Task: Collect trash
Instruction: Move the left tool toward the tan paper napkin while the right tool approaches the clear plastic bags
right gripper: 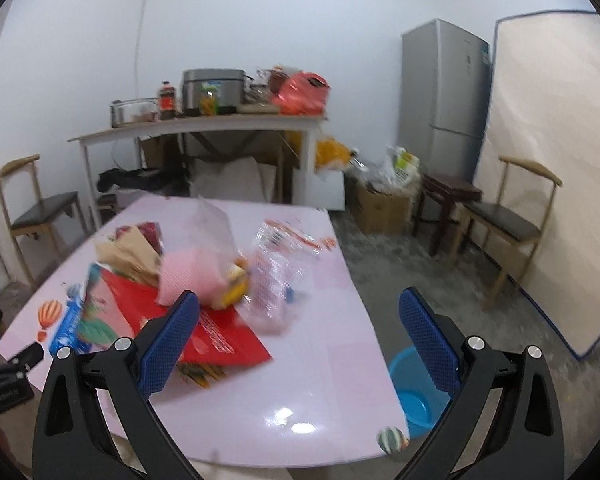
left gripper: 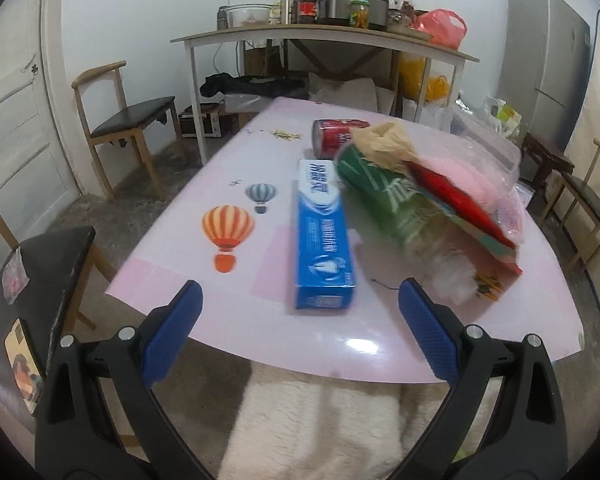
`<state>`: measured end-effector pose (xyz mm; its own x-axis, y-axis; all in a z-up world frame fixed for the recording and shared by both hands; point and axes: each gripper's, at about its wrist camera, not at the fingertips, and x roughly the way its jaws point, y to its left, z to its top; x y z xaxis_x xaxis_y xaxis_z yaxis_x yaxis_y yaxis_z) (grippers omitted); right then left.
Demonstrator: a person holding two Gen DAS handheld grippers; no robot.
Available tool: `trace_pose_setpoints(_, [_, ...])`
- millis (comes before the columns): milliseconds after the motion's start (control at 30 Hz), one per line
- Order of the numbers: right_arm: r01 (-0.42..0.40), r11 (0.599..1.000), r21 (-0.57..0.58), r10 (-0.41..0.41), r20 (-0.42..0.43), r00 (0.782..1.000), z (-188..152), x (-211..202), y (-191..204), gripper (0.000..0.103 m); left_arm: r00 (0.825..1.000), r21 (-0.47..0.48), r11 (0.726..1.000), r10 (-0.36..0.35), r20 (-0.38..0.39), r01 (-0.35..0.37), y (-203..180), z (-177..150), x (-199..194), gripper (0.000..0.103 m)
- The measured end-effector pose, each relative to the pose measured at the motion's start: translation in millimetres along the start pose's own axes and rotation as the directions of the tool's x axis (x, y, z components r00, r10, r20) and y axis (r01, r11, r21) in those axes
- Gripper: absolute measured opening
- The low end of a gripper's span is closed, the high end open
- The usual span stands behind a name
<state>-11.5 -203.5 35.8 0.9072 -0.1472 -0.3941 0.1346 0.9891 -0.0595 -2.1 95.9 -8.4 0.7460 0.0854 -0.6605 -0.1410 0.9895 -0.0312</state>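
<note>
— What am I looking at on the pink table (left gripper: 172,280)?

— My left gripper (left gripper: 300,320) hovers level at the near edge, fingers spread wide and holding nothing, the blue toothpaste box (left gripper: 324,236) lying just ahead between them.

— And the other?

— My right gripper (right gripper: 299,332) hangs over the table's right side, fingers equally parted and empty. The trash pile (right gripper: 188,276) sits ahead-left; a blue bin (right gripper: 414,392) stands on the floor below.

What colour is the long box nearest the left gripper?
Blue with a white end, the box shows best in the left wrist view, lying flat on the table.
</note>
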Motion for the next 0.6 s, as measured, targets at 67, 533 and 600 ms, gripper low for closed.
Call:
trace_pose_setpoints(67, [-0.011,1.0,-0.028,0.012,0.015,1.0,6.6,1.8,13.9,0.097,1.0,-0.015,0.999,-0.028,-0.012,0.028,7.8,-1.8,4.9,0.095])
trace_pose_setpoints(533, [-0.135,0.983,-0.121,0.133,-0.025,0.991,32.5,16.9,103.3,0.097,0.979,-0.046,0.979,-0.198,0.052,0.2,60.9,6.1,23.6,0.095])
trace_pose_setpoints(600, [-0.15,0.981,-0.124,0.147,-0.033,0.989,33.8,19.4,109.6,0.097,0.976,-0.057,0.975,-0.213,0.05,0.216,67.3,6.8,26.5,0.095])
